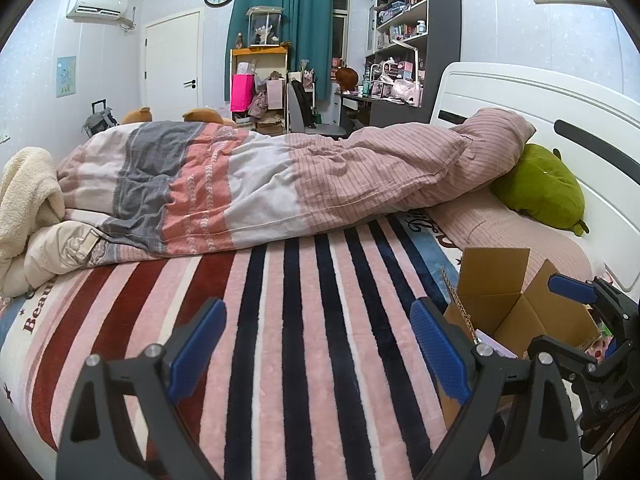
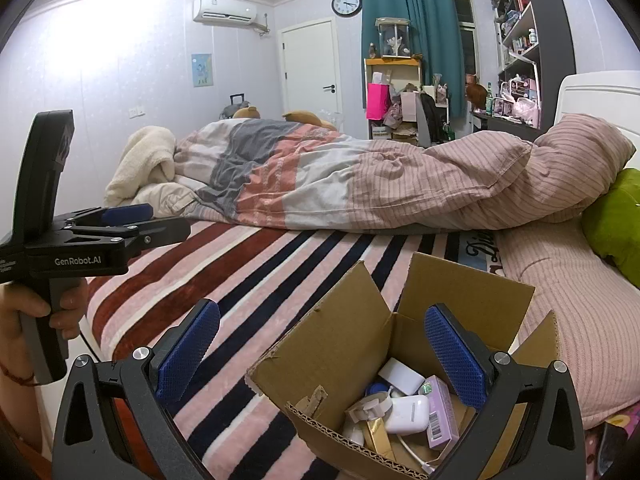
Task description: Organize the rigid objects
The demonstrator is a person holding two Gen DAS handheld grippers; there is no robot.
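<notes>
An open cardboard box (image 2: 344,344) stands on the striped blanket (image 2: 248,280) near the bed's head. Inside lie several small items: a white earbud case (image 2: 406,408), a purple carton (image 2: 440,416), a white adapter (image 2: 400,374) and a gold packet (image 2: 378,436). My right gripper (image 2: 322,354) hangs over the box's left side, open, its blue pads touching nothing. My left gripper (image 1: 318,344) is open over bare blanket, left of the box (image 1: 500,292). In the right wrist view a hand (image 2: 60,308) holds the left gripper (image 2: 160,222). The right gripper (image 1: 592,316) shows at the left view's right edge.
A rumpled duvet (image 1: 260,184) runs across the far half of the bed. A green plush (image 1: 544,188) rests against the white headboard (image 1: 520,92), with a pink pillow (image 2: 560,304) right of the box. A cream fleece (image 1: 28,196) lies at the bed's foot.
</notes>
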